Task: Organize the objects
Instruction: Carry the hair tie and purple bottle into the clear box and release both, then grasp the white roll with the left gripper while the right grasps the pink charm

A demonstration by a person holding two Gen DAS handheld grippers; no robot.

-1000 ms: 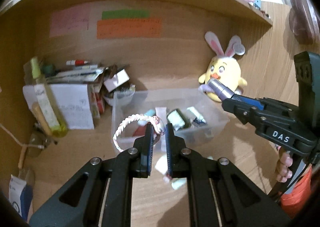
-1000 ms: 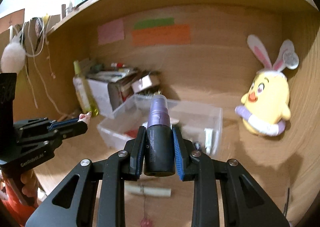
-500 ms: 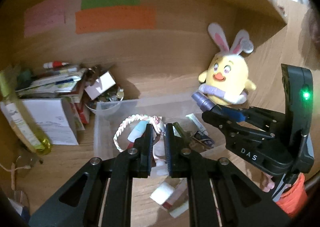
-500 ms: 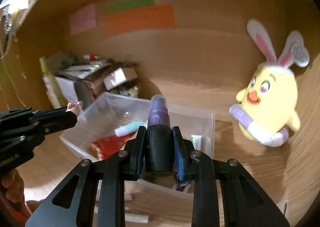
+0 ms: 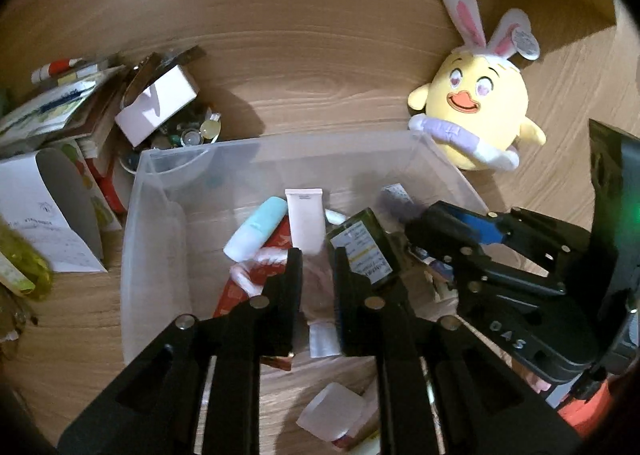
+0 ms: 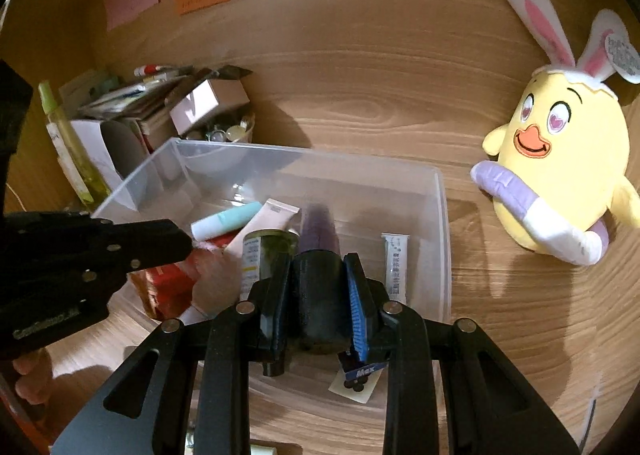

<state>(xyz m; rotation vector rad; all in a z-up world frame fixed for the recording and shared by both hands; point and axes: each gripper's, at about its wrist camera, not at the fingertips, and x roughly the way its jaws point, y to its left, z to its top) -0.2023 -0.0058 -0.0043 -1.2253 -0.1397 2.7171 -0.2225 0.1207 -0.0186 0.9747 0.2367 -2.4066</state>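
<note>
A clear plastic bin (image 5: 152,215) (image 6: 440,215) sits on the wooden desk and holds tubes, a dark green bottle (image 5: 364,247) (image 6: 260,251) and a red packet (image 5: 232,291). My left gripper (image 5: 316,267) hangs over the bin with its jaws slightly apart; the white braided bracelet (image 5: 256,263) lies in the bin at its left fingertip. My right gripper (image 6: 318,279) is shut on a dark spray bottle with a purple cap (image 6: 318,239), held over the bin; it also shows in the left wrist view (image 5: 460,231).
A yellow chick plush with bunny ears (image 5: 476,111) (image 6: 560,167) stands right of the bin. Boxes, papers and a bowl of small items (image 5: 132,111) (image 6: 200,111) crowd the left. Loose tubes (image 5: 332,415) lie on the desk in front of the bin.
Both grippers have moved forward and down over the bin. The left jaws have parted a little and the bracelet has dropped from them into the bin.
</note>
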